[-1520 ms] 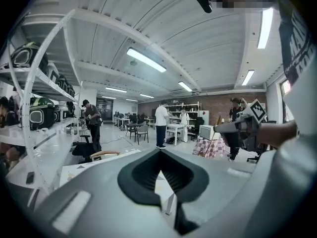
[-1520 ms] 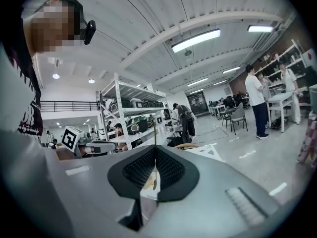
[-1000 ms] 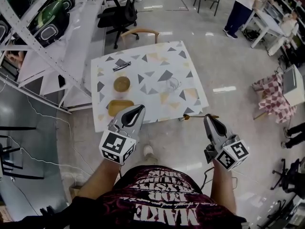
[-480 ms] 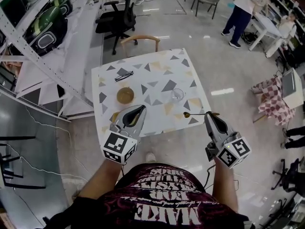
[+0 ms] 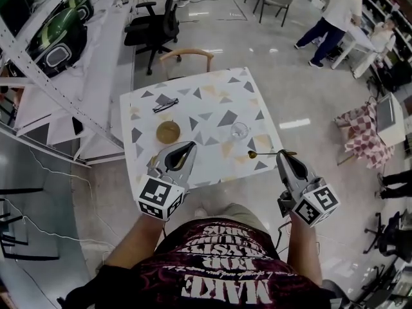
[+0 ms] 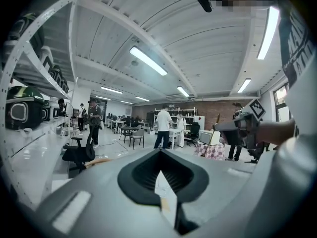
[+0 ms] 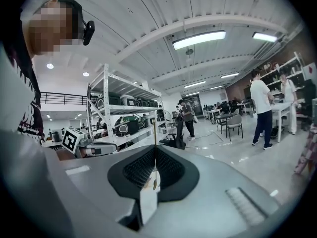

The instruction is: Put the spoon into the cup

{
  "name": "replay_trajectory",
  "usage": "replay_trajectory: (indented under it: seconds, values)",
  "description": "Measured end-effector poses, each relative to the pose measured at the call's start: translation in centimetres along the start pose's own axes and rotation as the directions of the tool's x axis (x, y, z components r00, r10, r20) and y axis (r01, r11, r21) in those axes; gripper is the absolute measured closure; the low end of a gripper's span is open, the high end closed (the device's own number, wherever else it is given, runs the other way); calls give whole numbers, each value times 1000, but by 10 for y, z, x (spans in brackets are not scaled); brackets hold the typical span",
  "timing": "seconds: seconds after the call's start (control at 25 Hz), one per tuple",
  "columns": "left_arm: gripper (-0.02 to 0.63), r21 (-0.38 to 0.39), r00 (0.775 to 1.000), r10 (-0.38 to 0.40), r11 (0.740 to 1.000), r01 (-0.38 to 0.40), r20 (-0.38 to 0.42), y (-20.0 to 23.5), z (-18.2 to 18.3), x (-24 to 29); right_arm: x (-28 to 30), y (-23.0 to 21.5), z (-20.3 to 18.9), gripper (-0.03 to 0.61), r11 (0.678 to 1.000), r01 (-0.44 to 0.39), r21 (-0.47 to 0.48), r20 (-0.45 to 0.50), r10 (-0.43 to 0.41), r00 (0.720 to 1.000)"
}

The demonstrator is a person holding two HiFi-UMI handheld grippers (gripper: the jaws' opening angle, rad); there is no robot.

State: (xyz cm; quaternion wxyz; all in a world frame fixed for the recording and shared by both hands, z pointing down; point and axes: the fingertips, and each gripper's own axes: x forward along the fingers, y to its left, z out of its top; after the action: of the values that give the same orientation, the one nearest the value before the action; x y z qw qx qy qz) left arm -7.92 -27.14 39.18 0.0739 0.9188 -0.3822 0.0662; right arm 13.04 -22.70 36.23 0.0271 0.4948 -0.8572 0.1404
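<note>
Polished floor and a shelving rack along one side surround a small desk under a triangle-patterned cloth, with the person standing at its near edge.

The right gripper is clenched on the spoon. In the right gripper view its jaws meet at the tips, and the handle shows as a thin rod pinched edge-on between them. From above, the spoon lies crosswise to the gripper. It is slim and brassy, with its small bowl end pointing toward the person's left over the desk's near right corner. How high it rides above the cloth I can't judge.

The left gripper hovers over the near left of the desk. Its tips are closed together with nothing caught in the hollow between them.

Further out, the cup is a clear glass standing upright on the right half of the desk, beyond the spoon and apart from it. Nothing appears to be inside it. A brown bowl sits to its left, well clear of it.

So, as I read it, the pick-up is done and the carry is under way. What's left is bringing the bowl end over the rim, tipping the spoon down into the glass and letting go.
</note>
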Motion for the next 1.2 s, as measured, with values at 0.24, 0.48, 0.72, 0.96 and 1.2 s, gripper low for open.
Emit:
replay_trajectory:
  seconds: [0.24, 0.48, 0.72, 0.96, 1.2]
  values:
    - [614, -5, 1000, 18, 1000, -18, -17, 2, -8, 3, 1, -8, -4, 546, 1000, -2, 1, -8, 2, 1000]
    - [614, -1, 999, 31, 1000, -31, -36, 1, -9, 17, 24, -22, -1, 546, 999, -47, -5, -9, 47, 999]
    - [614, 4, 996, 59, 998, -58, -64, 11, -9, 43, 53, -49, -2, 546, 996, -86, 13, -27, 87, 996]
    - [614, -19, 990, 105, 994, -108, -94, 34, -15, 66, 79, -77, -13, 546, 993, -105, 46, -69, 108, 992]
    - [614, -34, 987, 121, 992, -126, -110, 49, -20, 93, 104, -101, -21, 546, 991, -112, 67, -105, 119, 987]
